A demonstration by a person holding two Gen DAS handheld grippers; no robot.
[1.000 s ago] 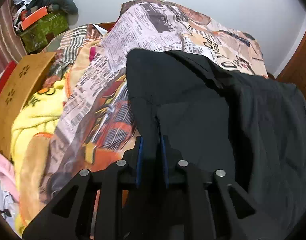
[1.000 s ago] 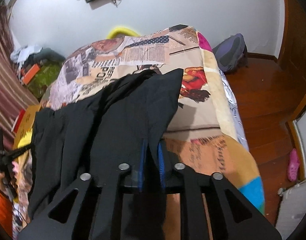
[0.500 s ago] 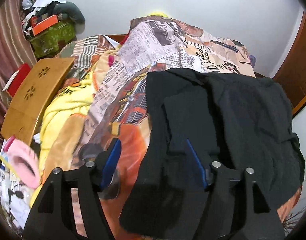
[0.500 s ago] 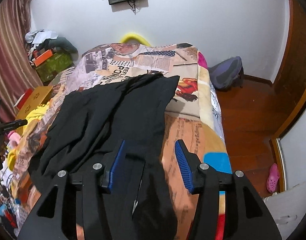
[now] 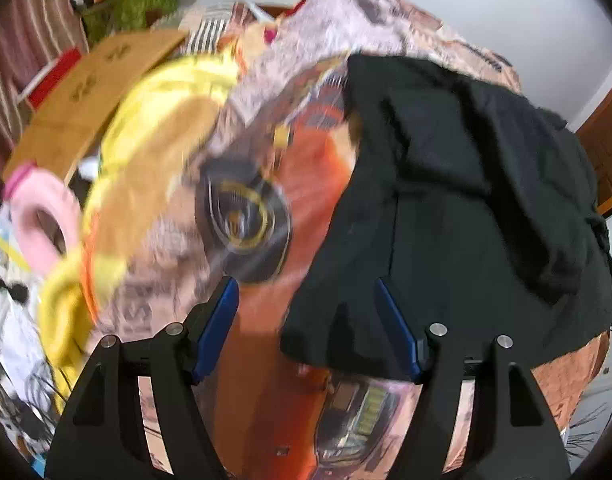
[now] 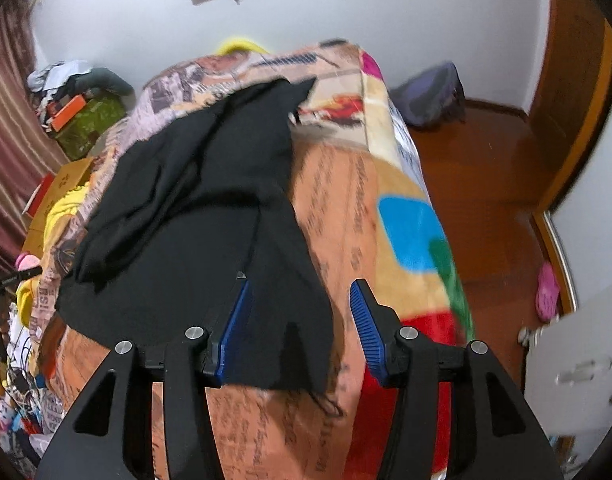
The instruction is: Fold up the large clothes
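A large black garment (image 5: pixel 466 208) lies spread and rumpled on the bed's printed blanket (image 5: pixel 258 184). It also shows in the right wrist view (image 6: pixel 210 208). My left gripper (image 5: pixel 306 300) is open and empty, above the garment's near left corner. My right gripper (image 6: pixel 298 300) is open and empty, above the garment's near right corner, where a notched hem (image 6: pixel 290 356) lies between the blue pads.
A yellow blanket (image 5: pixel 154 128), a wooden board (image 5: pixel 90 92) and a pink item (image 5: pixel 38 216) lie left of the bed. Clutter and a green box (image 6: pixel 90 124) stand at the far left. Wooden floor (image 6: pixel 486 184), a dark bag (image 6: pixel 430 96) and a pink slipper (image 6: pixel 546 292) are on the right.
Both grippers opened and let go of the black garment, which now lies on the bed. Both have drawn back toward the bed's near end.
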